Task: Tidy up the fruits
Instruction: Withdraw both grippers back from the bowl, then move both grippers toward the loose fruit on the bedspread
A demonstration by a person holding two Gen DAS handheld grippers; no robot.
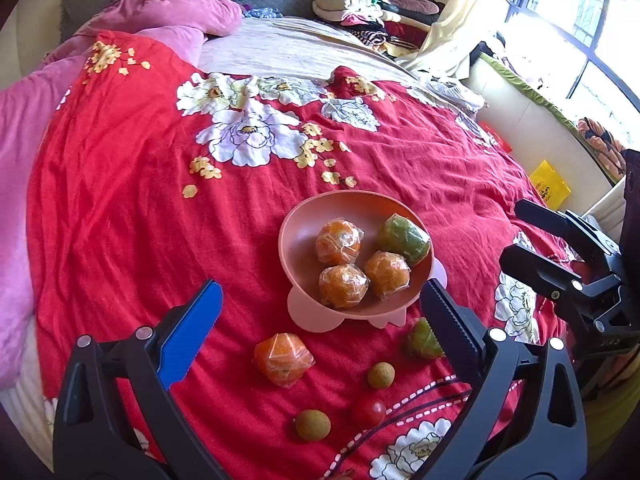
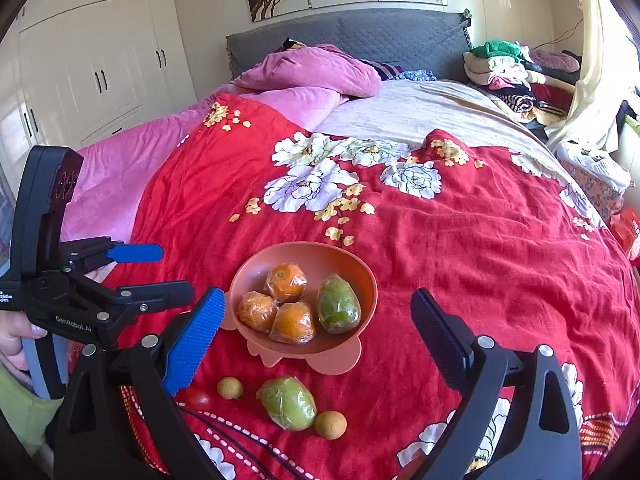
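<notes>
A pink bowl (image 1: 296, 248) (image 2: 360, 268) sits on the red floral bedspread and holds three wrapped oranges (image 1: 338, 242) and one wrapped green fruit (image 1: 404, 239) (image 2: 338, 304). In front of it lie a wrapped orange (image 1: 283, 359), a wrapped green fruit (image 1: 421, 339) (image 2: 289, 402), two longans (image 1: 381, 375) (image 1: 313, 424) and a cherry tomato (image 1: 369, 411) (image 2: 199, 400). My left gripper (image 1: 322, 304) is open and empty above the loose fruit. My right gripper (image 2: 318, 312) is open and empty, just short of the bowl.
The bedspread (image 1: 120, 200) covers most of the bed. Pink quilt and pillow (image 1: 168, 12) lie at the head. Folded clothes (image 1: 360, 4) are piled at the far right corner. A yellow bag (image 1: 550, 186) stands beside the bed on the right.
</notes>
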